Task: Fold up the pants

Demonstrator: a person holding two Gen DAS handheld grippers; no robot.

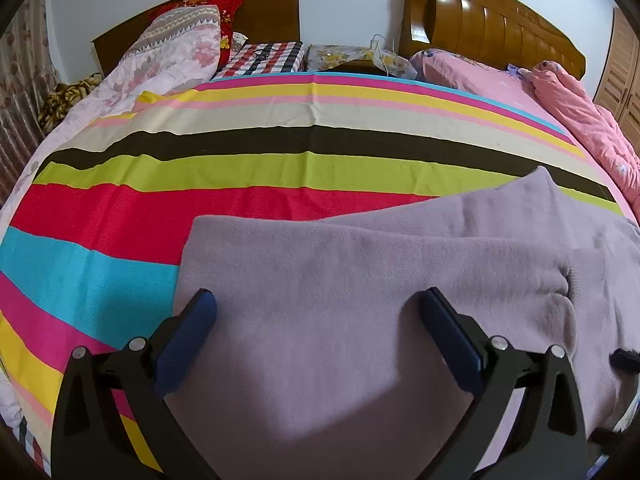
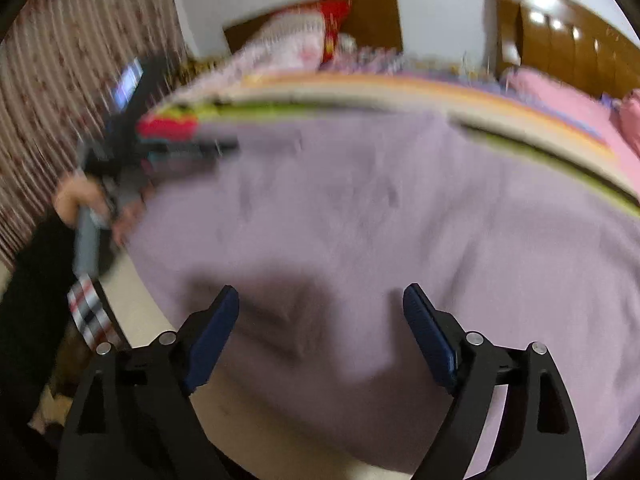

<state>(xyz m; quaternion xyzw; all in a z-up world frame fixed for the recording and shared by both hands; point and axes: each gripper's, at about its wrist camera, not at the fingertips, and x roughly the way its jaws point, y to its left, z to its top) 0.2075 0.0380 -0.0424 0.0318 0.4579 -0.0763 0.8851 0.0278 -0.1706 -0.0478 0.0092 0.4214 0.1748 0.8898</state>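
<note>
The purple pants lie flat on the striped bed sheet. Their long way runs sideways, across both tools. The left tool tilts down over their left end, fingers apart and empty. The right tool tilts down over them too, fingers apart, nothing between.

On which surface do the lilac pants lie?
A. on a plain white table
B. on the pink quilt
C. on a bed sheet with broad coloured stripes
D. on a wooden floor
C: the lilac pants lie flat on the striped sheet, whose red, green and black bands run past them.
</note>
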